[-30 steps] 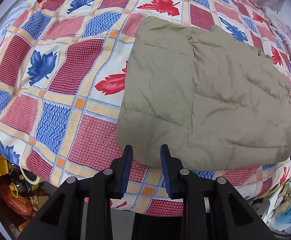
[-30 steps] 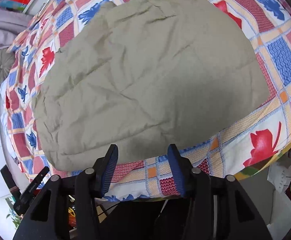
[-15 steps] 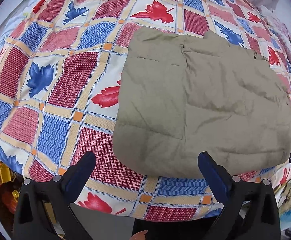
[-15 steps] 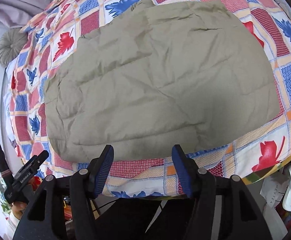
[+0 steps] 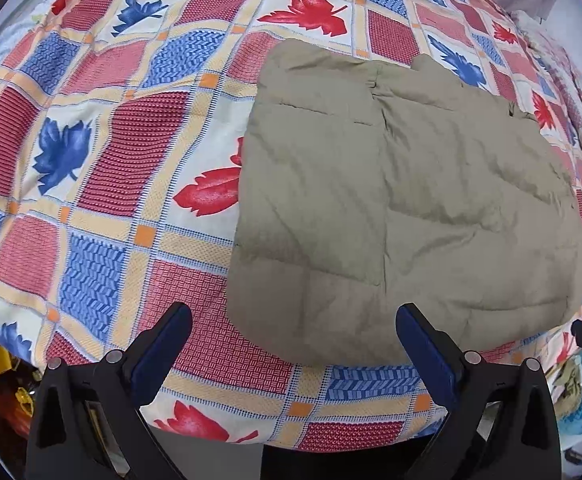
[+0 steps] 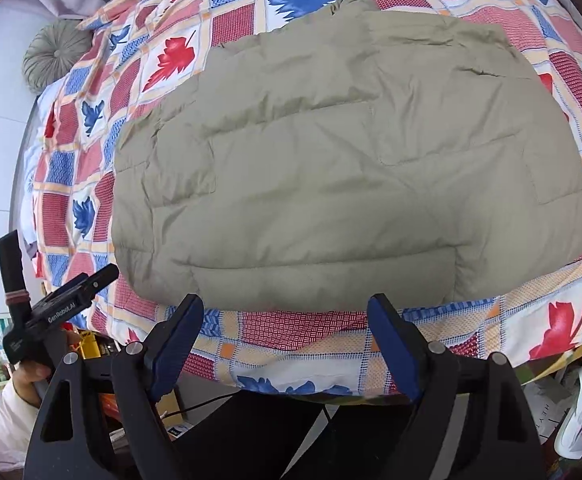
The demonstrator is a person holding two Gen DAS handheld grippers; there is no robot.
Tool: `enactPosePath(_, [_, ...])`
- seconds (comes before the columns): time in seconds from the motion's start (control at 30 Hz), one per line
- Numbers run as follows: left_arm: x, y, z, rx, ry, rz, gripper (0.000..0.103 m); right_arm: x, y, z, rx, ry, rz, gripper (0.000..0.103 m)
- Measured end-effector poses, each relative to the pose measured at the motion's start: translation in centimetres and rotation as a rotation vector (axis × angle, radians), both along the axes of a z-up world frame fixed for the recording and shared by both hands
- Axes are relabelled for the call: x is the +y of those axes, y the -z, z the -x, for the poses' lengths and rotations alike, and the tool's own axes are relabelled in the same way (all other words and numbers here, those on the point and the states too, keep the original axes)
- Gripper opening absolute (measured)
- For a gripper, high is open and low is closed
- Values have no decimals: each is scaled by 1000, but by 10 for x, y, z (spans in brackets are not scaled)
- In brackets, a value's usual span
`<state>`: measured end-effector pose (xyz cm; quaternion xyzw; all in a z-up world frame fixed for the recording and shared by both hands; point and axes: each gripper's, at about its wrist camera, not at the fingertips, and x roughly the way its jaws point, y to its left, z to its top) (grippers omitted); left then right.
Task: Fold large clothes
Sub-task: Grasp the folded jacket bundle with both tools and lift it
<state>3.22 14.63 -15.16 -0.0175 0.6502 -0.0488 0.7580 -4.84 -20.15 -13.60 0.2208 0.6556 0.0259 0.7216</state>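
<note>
Since earlier frame, left tongs (image 5: 293,332) wide; right tongs (image 6: 285,322) opening.

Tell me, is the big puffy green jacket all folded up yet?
Nearly, it seems. The quilted olive-green jacket already lies as a neat rectangular bundle on the red-and-blue leaf-patterned bedspread, no sleeves sticking out. Nothing is in hand: the left tongs stand wide open and empty, and the right tongs are opening with nothing between them. Perhaps another fold or smoothing remains; I cannot tell.
</note>
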Motion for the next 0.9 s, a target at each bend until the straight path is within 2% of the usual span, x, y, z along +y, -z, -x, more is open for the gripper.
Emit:
enactPosePath(0.1, [15,5,-14,-8,10,104,102,-2,3,1,27,5,-35,86])
enactPosePath(0.23, [39,29,-41,42,3,272,102,-1,2,3,31,0,-23,86])
enactPosePath(0.3, [45,43,-54,63,5,322,102,1,4,5,39,-1,-20,86])
enactPosePath(0.47, [36,76,-80,183,69,519,102,7,13,10,68,-9,-14,86])
enactPosePath(0.6, [10,91,-92,223,162,583,102,9,19,8,72,-13,-14,86])
enactPosePath(0.73, [-13,102,-95,258,222,570,101,4,20,-1,42,-3,-14,86])
enactPosePath(0.77, [-15,102,-95,255,238,566,97,0,19,-5,24,6,-13,86])
enactPosePath(0.83, [-19,100,-94,258,273,582,51,-8,16,-15,-15,24,-2,86])
enactPosePath(0.9, [-18,94,-93,258,268,624,34,-17,13,-26,-61,44,20,86])
